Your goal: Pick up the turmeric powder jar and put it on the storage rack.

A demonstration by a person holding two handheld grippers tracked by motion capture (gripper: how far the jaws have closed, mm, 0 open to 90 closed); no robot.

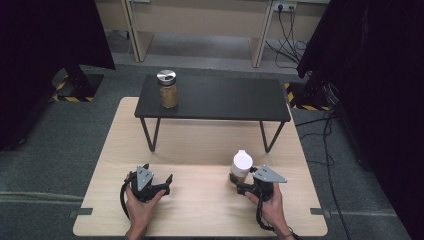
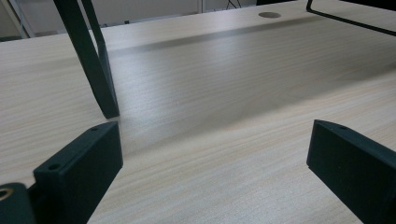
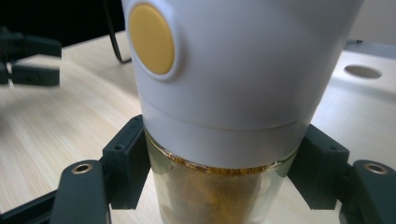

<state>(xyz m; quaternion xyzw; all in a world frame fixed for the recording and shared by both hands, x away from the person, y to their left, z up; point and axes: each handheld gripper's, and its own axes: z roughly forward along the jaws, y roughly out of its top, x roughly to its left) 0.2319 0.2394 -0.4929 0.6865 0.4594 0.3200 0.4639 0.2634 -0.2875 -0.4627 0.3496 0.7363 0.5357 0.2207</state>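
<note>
The white-capped spice grinder (image 3: 224, 93), rigid, slick glass below, is sitting clamped in the right gripper (image 3: 219, 182); the left gripper (image 1: 150, 181) is gaping empty.

A staged recording bench in an office-like lab room

A light wooden table (image 1: 200, 150) stands on grey carpet (image 1: 65, 145), with a low black shelf (image 1: 215, 97) on thin metal legs set on top of it. Black curtains (image 1: 45, 35) hang at both sides, their stand bases marked with yellow-and-black hazard tape (image 1: 70, 98). Behind are plain beige desks (image 1: 200, 20) and a wall socket (image 1: 285, 6) with cables (image 1: 290, 35) running down to the floor. More cables trail over the carpet on the right. The table has round cable holes (image 2: 269, 15), as office desks do. The bare, screened-off setup points to a test space, not a home.
</note>
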